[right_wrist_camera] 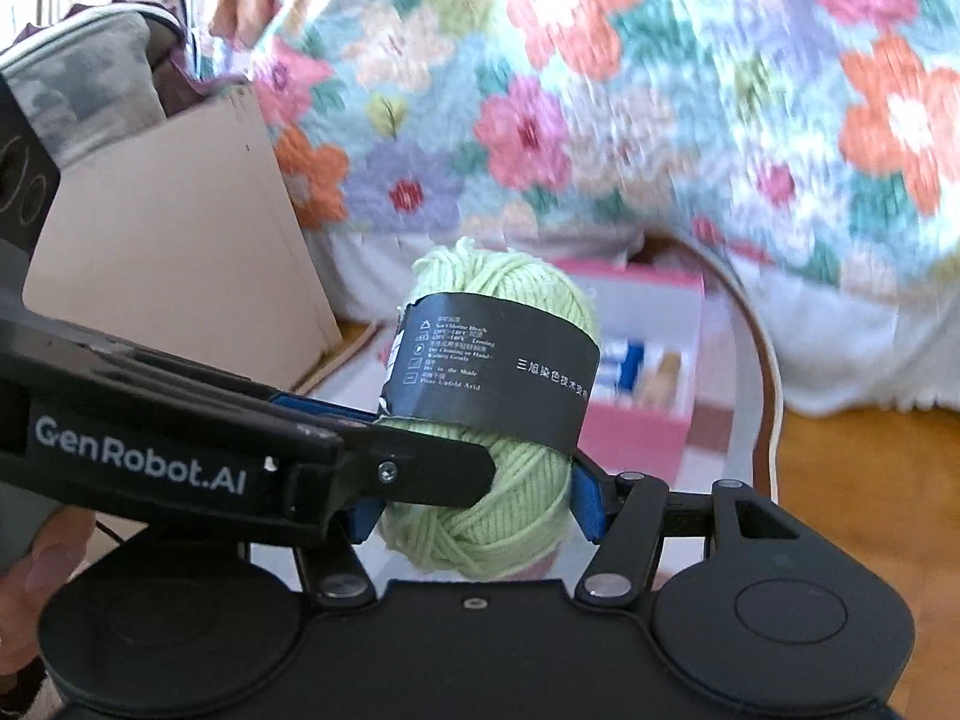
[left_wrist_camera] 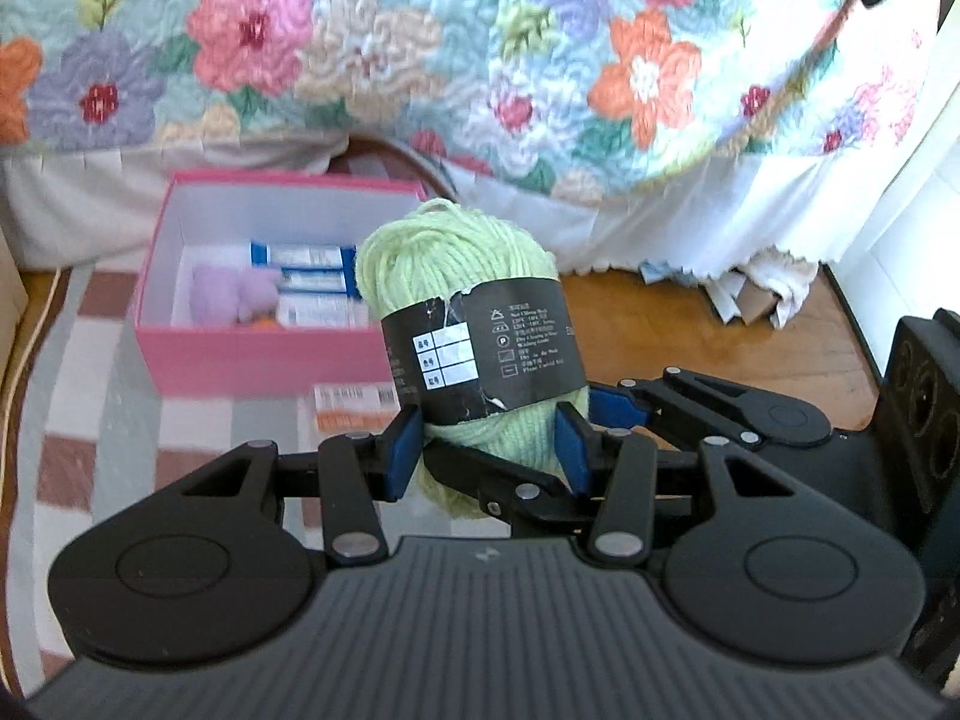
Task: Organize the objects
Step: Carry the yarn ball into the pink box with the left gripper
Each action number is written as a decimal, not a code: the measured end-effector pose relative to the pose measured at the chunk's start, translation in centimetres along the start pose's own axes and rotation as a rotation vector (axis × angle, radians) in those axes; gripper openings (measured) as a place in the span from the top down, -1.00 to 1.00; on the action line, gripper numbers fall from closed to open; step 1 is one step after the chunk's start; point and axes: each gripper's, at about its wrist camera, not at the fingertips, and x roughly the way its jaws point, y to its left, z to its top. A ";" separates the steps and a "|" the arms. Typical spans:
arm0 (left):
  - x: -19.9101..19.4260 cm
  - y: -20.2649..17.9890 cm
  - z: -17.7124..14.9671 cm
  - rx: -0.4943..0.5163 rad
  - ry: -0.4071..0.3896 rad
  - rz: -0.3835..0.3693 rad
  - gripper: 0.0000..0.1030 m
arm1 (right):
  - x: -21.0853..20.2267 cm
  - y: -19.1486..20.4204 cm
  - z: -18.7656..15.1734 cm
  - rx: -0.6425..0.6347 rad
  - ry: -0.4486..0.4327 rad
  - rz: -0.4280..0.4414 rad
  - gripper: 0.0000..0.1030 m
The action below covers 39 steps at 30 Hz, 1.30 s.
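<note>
A pale green yarn ball with a black paper band is held in the air by both grippers. My left gripper is shut on its lower half, a blue pad pressed into each side. The right gripper's fingers come in from the right and clamp the same ball. In the right wrist view the yarn ball sits between the blue pads of my right gripper, and one of the left gripper's fingers crosses its front. Behind it an open pink box stands on the rug.
The pink box holds blue-and-white cartons and lilac yarn. A small orange-labelled carton lies before it on the checked rug. A floral quilt hangs behind. A cardboard box stands at left. Wooden floor lies to the right.
</note>
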 end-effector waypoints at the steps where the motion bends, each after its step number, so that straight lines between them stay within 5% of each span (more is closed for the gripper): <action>1: 0.1 0.4 0.8 -0.008 -0.002 -0.006 0.11 | 0.1 0.1 0.6 -0.011 -0.010 -0.001 -0.27; 9: 3.2 4.6 7.2 -0.126 -0.031 -0.127 0.08 | 3.4 -1.1 6.5 -0.051 -0.042 -0.044 -0.26; 14: 6.9 6.1 10.7 -0.134 -0.047 -0.102 0.08 | 6.8 -2.9 9.7 -0.058 -0.022 -0.049 -0.25; 21: 15.2 9.4 14.2 -0.127 0.019 -0.042 0.09 | 14.4 -9.0 12.3 0.088 0.071 -0.009 -0.23; 28: 21.7 12.5 13.7 -0.171 0.105 -0.023 0.08 | 21.3 -12.6 11.1 0.183 0.171 -0.016 -0.21; 39: 26.7 17.6 10.1 -0.381 0.092 -0.060 0.04 | 27.7 -12.9 7.8 0.138 0.267 -0.127 -0.24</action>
